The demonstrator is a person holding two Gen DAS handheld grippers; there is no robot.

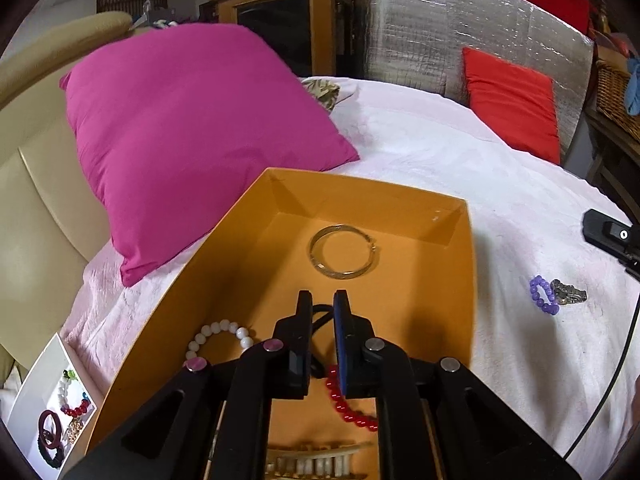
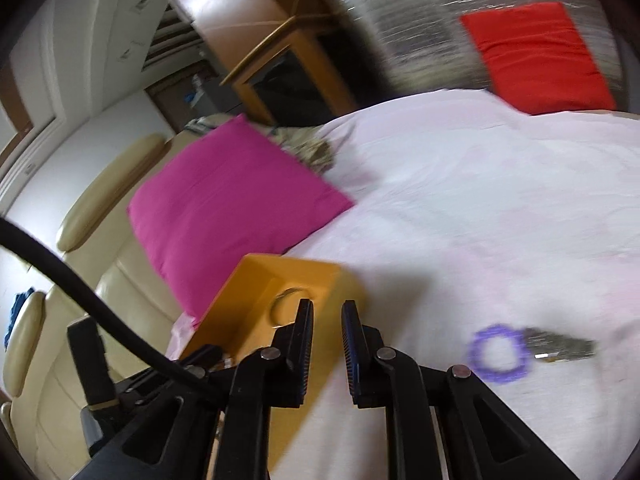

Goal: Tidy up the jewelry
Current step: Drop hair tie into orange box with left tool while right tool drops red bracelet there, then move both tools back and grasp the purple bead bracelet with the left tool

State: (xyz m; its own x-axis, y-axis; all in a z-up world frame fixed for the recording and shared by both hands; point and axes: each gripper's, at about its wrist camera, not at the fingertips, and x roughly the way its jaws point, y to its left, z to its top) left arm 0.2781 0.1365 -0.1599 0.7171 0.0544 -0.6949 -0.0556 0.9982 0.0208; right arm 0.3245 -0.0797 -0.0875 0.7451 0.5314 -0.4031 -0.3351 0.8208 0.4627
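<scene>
While both hand-held grippers [image 1: 323, 304] [image 2: 327, 312] hold nothing, left nearly closed, right slightly parted, smooth orange box [image 1: 460, 280], round metal bangle [image 1: 343, 251].

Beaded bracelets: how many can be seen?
3: a white bracelet and a red bracelet inside the orange box, a purple bracelet on the bed. Others may be hidden.

Matt orange cardboard box [image 1: 460, 264] holding a shiny metal bangle [image 1: 343, 251], glossy white beads [image 1: 218, 334] and glossy red beads [image 1: 348, 404]; soft pink cloth pillow [image 1: 192, 128] on a wrinkled white sheet [image 1: 460, 160]; crinkled silver foil [image 1: 460, 28] behind
</scene>
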